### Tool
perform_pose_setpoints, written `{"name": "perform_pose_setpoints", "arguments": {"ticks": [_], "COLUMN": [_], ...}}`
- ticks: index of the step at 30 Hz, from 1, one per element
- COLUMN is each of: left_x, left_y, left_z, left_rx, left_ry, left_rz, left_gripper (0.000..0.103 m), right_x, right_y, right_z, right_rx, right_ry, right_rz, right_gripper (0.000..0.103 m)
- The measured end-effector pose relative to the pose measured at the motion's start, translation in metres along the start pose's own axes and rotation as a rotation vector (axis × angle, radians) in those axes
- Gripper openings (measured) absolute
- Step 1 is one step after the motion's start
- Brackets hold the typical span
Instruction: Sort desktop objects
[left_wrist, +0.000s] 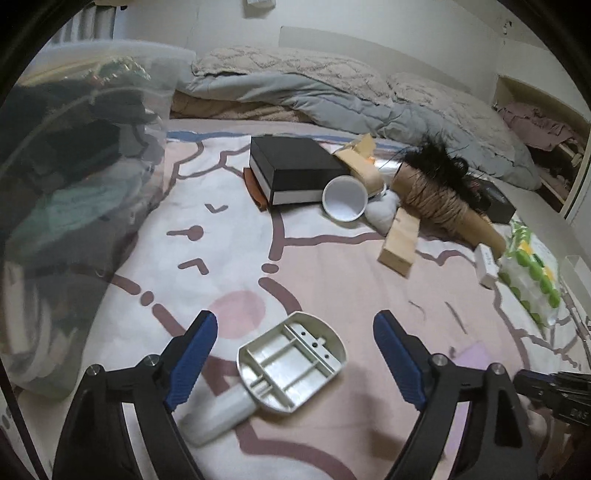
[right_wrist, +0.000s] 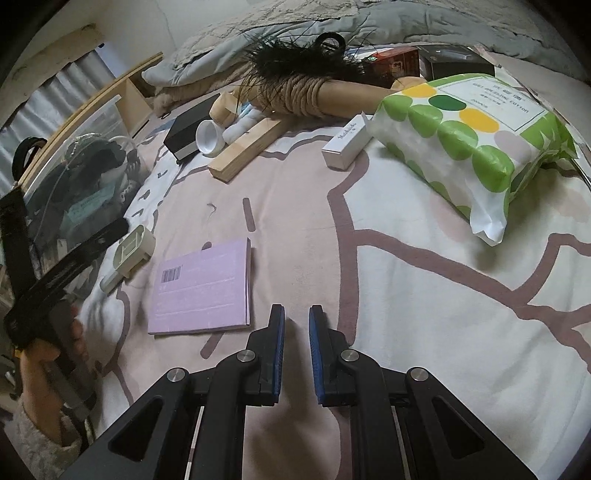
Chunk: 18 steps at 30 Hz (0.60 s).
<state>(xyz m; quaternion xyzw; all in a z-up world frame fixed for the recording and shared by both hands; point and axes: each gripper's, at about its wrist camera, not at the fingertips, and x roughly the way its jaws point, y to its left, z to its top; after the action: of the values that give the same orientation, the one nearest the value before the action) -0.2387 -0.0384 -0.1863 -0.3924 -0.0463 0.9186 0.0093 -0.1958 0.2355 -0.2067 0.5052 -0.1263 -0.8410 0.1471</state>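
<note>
Two grippers hang over the bedsheet (right_wrist: 406, 258). My left gripper (left_wrist: 295, 334) stands wide open, the grey scoop (left_wrist: 291, 363) lying loose between its fingers, touching neither. My right gripper (right_wrist: 296, 325) is nearly shut on nothing. I see the purple booklet (right_wrist: 203, 288) just right of the scoop (right_wrist: 129, 254).

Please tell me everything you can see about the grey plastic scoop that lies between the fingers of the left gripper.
The grey plastic scoop lies on the patterned bedsheet, its ribbed underside up, with small holes near one edge. A short pale handle points toward the camera's lower left. It sits between the wide-open blue pads of the left gripper, touching neither. The purple booklet lies apart, beside it.
</note>
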Motion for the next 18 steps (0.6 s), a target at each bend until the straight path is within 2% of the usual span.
{"name": "perform_pose_setpoints", "arguments": {"ticks": [2, 3, 4, 8, 15, 17, 18], "left_x": [0.006, 0.010, 0.012, 0.007, -0.023, -0.033, -0.038], "left_y": [0.001, 0.001, 0.000, -0.005, -0.029, -0.033, -0.033], "left_z": [0.000, 0.000, 0.000, -0.007, -0.028, -0.035, -0.038], "left_rx": [0.003, 0.008, 0.015, 0.081, 0.353, 0.393, 0.397], "left_ry": [0.019, 0.036, 0.050, 0.064, 0.103, 0.100, 0.095], "left_rz": [-0.004, -0.007, -0.008, -0.028, -0.078, -0.077, -0.069], "left_gripper": [0.077, 0.066, 0.062, 0.062, 0.062, 0.062, 0.067], "right_x": [0.000, -0.001, -0.002, -0.005, -0.008, -0.011, -0.013], "right_y": [0.001, 0.003, 0.005, 0.017, 0.029, 0.031, 0.034], "right_z": [0.001, 0.002, 0.002, 0.004, 0.004, 0.005, 0.005], "right_rx": [-0.002, -0.011, -0.023, -0.082, -0.128, -0.124, -0.124], "right_ry": [-0.013, -0.027, -0.038, -0.069, -0.094, -0.109, -0.113], "right_rz": [-0.001, -0.004, -0.007, 0.017, 0.038, 0.076, 0.115], "right_gripper": [0.013, 0.013, 0.013, 0.013, 0.013, 0.013, 0.013]}}
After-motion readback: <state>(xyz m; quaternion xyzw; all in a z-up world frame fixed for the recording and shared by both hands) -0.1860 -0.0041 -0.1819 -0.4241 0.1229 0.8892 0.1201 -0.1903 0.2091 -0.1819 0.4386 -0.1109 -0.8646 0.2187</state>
